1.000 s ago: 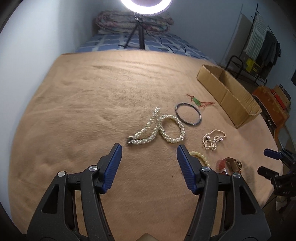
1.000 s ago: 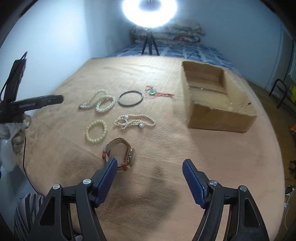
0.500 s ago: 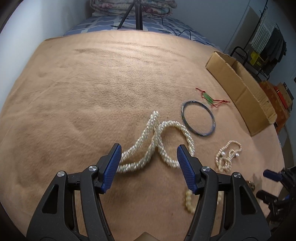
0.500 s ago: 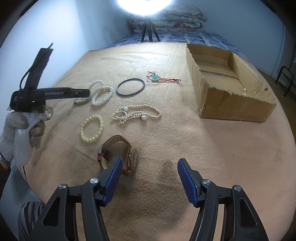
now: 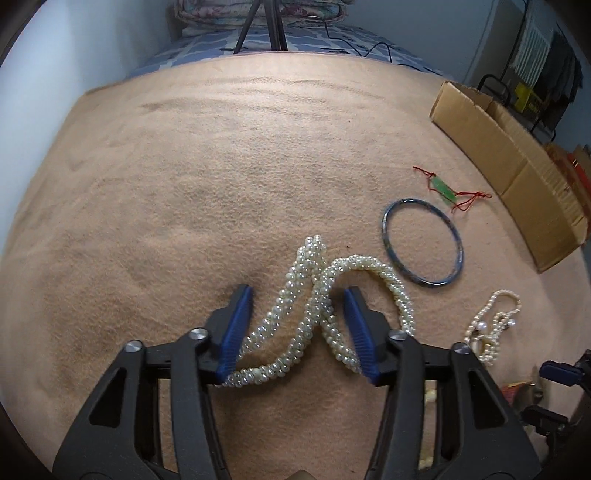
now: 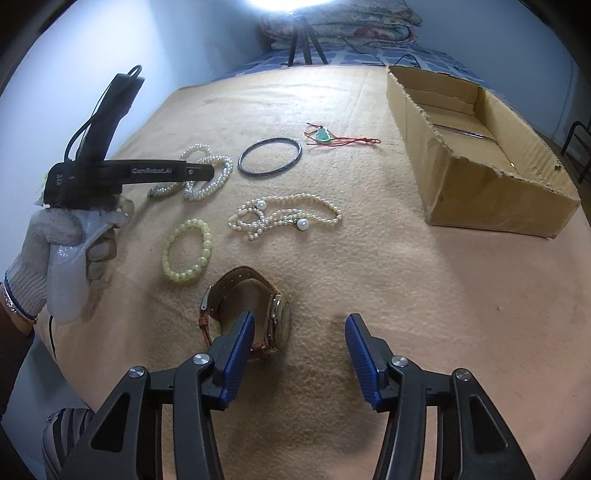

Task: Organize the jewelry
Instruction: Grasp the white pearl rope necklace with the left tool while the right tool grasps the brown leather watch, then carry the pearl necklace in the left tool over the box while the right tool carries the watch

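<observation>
A thick twisted pearl necklace (image 5: 314,291) lies on the tan blanket. My left gripper (image 5: 297,328) is open with its blue pads on either side of the necklace's strands; it also shows in the right wrist view (image 6: 207,171) over the same necklace (image 6: 210,177). My right gripper (image 6: 299,350) is open and empty, with a brown-strapped watch (image 6: 255,310) by its left finger. A dark bangle (image 5: 423,245), a green pendant on red cord (image 5: 445,190), a thin pearl necklace (image 6: 284,218) and a pale bead bracelet (image 6: 186,251) lie nearby.
An open cardboard box (image 6: 480,147) stands at the right of the blanket, also in the left wrist view (image 5: 517,173). A tripod (image 6: 304,40) and folded quilts (image 6: 340,22) stand behind. The blanket's front edge drops off at the lower left.
My left gripper has moved forward and down until its open pads straddle the twisted pearl necklace. My right gripper has moved closer to the watch.
</observation>
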A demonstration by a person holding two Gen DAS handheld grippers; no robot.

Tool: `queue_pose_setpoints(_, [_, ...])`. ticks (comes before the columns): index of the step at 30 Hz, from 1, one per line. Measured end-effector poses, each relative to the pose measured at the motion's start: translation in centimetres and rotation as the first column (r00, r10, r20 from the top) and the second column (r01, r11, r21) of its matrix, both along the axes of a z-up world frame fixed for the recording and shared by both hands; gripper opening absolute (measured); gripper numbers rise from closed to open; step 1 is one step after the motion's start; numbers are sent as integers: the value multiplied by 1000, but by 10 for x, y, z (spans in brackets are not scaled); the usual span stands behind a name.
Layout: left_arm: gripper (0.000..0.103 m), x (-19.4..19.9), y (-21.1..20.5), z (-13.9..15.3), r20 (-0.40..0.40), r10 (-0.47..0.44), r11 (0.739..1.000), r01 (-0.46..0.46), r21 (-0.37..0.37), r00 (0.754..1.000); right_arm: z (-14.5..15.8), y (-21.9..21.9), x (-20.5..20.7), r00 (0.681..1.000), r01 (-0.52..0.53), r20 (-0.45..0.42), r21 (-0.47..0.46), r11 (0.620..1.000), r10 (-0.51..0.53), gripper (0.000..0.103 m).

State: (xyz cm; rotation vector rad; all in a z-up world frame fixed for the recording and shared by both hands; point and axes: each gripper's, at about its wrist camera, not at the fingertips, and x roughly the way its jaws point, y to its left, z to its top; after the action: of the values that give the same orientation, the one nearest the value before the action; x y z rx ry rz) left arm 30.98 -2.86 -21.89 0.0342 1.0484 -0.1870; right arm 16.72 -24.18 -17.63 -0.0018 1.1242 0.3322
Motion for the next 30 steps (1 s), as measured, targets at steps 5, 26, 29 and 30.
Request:
queue_pose_setpoints(5, [21,1,4,0,10,12,1000,-12,-1,1000,-8,7,3,999,-14,-35,6,1000,14,38])
queue_pose_setpoints(26, [7,-28,26,48,98,34,995,-24,-101,995,7,-3,-12,1000,2,15,42,999,-3,13])
queue_pose_setpoints(29, [7,-34,21,62,124,17,995,-4,-103,992,12,-10,-15,999,16,31,49,999,-17,13])
queue_pose_setpoints(30, [7,-36,19,66,130,9,994,5,-106,991,15,-12,-17,999,19,38,49,999,-21,13])
